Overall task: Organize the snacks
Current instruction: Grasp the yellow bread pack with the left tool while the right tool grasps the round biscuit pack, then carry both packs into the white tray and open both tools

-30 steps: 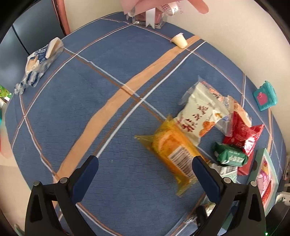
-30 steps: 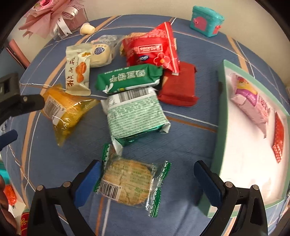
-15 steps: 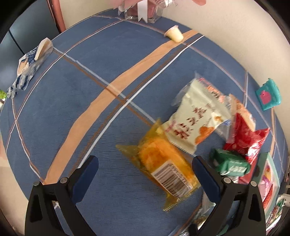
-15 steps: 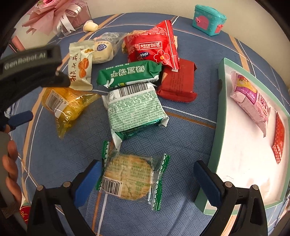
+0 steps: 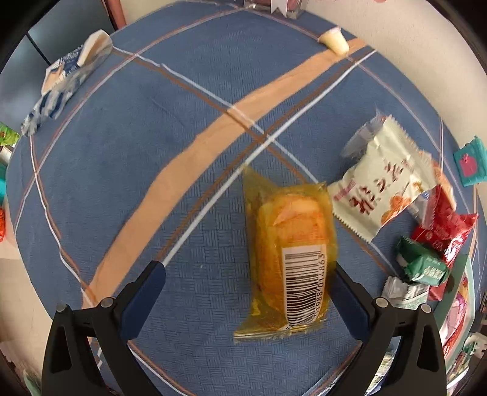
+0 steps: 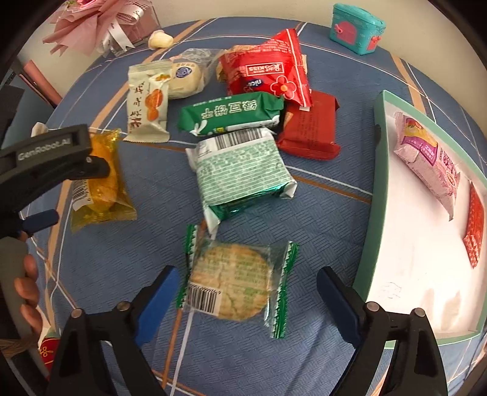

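Two grippers spread wide | my left gripper has swung over the orange snack, now between its fingers | grab looks next | right gripper grasps nothing

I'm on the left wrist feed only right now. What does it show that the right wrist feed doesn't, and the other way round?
Left wrist only: a blue-and-white packet lying far off at the cloth's edge.

Right wrist only: the round cracker pack between the open right gripper fingers, the tray with a pink packet inside, and a pale green packet.

Both: the yellow cake packet at the open left gripper, the cream packet, the teal box, and the jelly cup.
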The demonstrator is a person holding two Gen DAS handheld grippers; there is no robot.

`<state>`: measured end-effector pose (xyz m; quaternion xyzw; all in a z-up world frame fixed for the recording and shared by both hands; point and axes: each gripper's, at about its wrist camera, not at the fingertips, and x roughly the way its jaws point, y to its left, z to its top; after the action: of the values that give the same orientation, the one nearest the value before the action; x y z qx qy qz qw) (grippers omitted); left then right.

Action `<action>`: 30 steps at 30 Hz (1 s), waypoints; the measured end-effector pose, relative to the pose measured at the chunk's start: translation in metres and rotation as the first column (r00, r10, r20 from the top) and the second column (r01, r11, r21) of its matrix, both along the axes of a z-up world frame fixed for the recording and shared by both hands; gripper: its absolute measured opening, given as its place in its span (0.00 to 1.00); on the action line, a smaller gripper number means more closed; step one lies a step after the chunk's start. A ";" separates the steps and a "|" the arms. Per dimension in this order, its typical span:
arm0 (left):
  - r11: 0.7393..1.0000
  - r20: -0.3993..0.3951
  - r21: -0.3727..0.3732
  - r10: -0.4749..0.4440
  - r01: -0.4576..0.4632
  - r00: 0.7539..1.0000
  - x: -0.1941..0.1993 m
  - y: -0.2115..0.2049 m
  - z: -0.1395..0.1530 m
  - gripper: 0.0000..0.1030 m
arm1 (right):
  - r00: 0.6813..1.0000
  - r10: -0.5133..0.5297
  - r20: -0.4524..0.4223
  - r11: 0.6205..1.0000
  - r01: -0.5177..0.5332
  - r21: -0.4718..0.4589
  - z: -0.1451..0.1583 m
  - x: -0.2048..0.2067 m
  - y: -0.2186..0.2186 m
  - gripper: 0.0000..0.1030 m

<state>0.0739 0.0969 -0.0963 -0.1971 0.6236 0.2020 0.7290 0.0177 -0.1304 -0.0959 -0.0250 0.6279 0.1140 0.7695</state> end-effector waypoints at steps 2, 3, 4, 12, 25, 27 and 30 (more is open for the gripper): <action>1.000 -0.011 -0.002 -0.010 0.010 1.000 0.000 0.001 -0.005 1.00 | 1.000 -0.003 -0.013 1.000 0.003 0.002 -0.005 0.000 0.001 0.88; 1.000 -0.010 0.001 -0.018 0.018 1.000 0.001 0.000 -0.006 1.00 | 1.000 -0.006 -0.021 1.000 0.006 0.007 -0.007 0.000 0.000 0.88; 1.000 -0.008 0.006 -0.027 0.027 1.000 -0.001 0.001 -0.007 0.99 | 1.000 -0.010 -0.026 1.000 0.010 0.012 -0.009 0.000 -0.001 0.88; 0.996 0.023 0.042 -0.085 0.084 0.996 0.012 -0.010 0.001 0.79 | 1.000 -0.017 -0.026 0.999 0.018 0.035 -0.007 -0.001 -0.003 0.72; 0.993 0.069 0.021 -0.114 0.113 0.991 0.021 -0.041 0.019 0.42 | 1.000 -0.015 -0.006 0.999 0.015 0.052 0.003 0.005 -0.003 0.60; 0.993 0.081 0.020 -0.115 0.114 0.990 0.023 -0.047 0.022 0.41 | 1.000 -0.012 0.000 0.999 0.012 0.051 0.010 0.002 -0.001 0.58; 0.992 0.106 0.024 -0.122 0.120 0.987 0.022 -0.055 0.037 0.41 | 1.000 -0.016 0.003 0.998 0.016 0.058 0.014 0.002 0.000 0.57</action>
<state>0.0962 0.0420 -0.0593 -0.1629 0.5923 0.1520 0.7743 0.0195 -0.1307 -0.0819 0.0019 0.6231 0.1260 0.7719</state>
